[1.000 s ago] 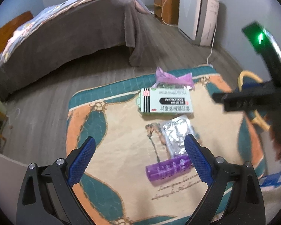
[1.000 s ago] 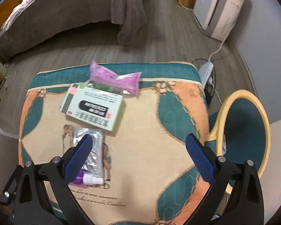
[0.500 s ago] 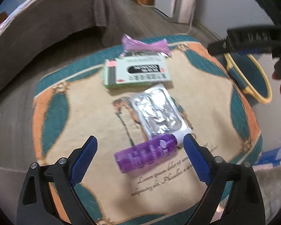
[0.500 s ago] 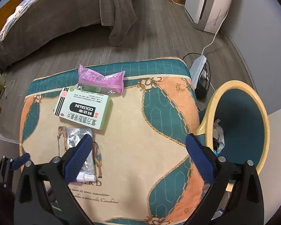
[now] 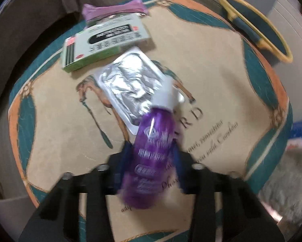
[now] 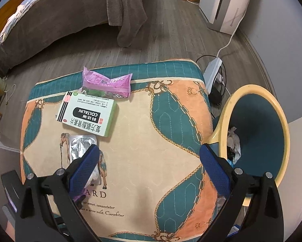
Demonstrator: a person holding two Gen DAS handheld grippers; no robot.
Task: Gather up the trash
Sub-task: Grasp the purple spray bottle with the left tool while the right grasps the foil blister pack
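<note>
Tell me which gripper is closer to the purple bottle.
Left. The left gripper is shut on the purple bottle; the right gripper hangs open over the mat, beside it.

My left wrist view is smeared with motion blur; the purple bottle (image 5: 154,151) and my left claw (image 5: 151,157) gripping it look soft, and glare flares off the foil blister pack (image 5: 130,84). My right wrist view is sharp, evenly lit by soft indoor light. Both views bend strongly and darken at their rims.
</note>
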